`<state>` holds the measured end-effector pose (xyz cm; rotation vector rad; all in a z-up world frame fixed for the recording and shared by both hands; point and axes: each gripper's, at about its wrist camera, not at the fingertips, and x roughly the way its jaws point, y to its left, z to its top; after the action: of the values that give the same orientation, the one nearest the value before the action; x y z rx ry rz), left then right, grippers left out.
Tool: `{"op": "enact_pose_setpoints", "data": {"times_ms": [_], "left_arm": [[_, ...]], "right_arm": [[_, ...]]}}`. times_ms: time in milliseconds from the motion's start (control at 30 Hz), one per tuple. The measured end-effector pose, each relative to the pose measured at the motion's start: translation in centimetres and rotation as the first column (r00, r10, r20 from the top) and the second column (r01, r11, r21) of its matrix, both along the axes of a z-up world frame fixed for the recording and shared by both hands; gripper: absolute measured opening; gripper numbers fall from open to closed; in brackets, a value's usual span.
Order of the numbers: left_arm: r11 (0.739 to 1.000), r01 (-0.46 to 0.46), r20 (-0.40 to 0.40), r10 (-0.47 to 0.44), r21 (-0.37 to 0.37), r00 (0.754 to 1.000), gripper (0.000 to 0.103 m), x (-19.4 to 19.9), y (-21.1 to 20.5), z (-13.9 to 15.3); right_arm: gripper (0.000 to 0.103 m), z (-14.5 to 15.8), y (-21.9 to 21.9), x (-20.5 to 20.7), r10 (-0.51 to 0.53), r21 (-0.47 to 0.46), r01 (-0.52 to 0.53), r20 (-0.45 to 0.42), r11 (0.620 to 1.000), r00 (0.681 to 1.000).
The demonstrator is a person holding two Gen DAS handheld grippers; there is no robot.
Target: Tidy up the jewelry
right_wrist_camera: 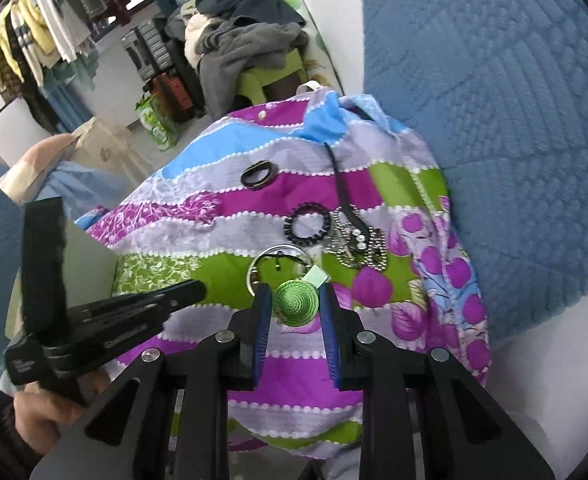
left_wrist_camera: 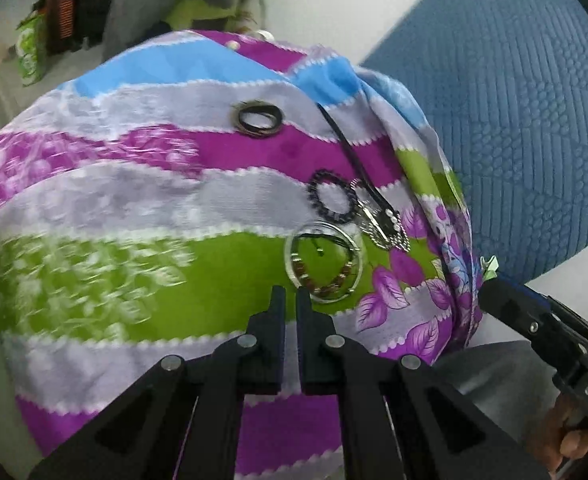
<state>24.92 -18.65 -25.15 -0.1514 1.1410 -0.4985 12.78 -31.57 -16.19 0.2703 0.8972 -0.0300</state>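
Jewelry lies on a striped purple, green and blue cloth. A dark bangle lies farthest, then a black beaded bracelet, a silver pendant on a black cord, and silver rings with a brown bead bracelet. My left gripper is shut and empty just before the silver rings. My right gripper is shut on a green round hair clip, held above the cloth near the rings.
A blue quilted cushion lies to the right of the cloth, and shows in the right wrist view. Clothes, a green stool and bags stand beyond the cloth. White surface lies at lower right.
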Motion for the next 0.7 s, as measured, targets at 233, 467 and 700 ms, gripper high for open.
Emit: {"op": "enact_pose_setpoints", "data": {"times_ms": [233, 467, 700], "left_arm": [[0.999, -0.050, 0.042, 0.050, 0.005, 0.998, 0.053, 3.1, -1.0, -0.3], [0.990, -0.140, 0.073, 0.140, -0.009, 0.987, 0.052, 9.2, -0.6, -0.4], [0.980, -0.199, 0.046, 0.200, -0.023, 0.979, 0.050, 13.5, 0.0, -2.0]], "right_arm": [[0.022, -0.6, -1.0, 0.1, -0.008, 0.042, 0.008, 0.008, 0.999, 1.000], [0.022, -1.0, -1.2, 1.4, 0.005, 0.070, -0.006, 0.019, 0.998, 1.000], [0.022, -1.5, -1.5, 2.8, 0.012, 0.073, -0.013, 0.009, 0.997, 1.000]]}}
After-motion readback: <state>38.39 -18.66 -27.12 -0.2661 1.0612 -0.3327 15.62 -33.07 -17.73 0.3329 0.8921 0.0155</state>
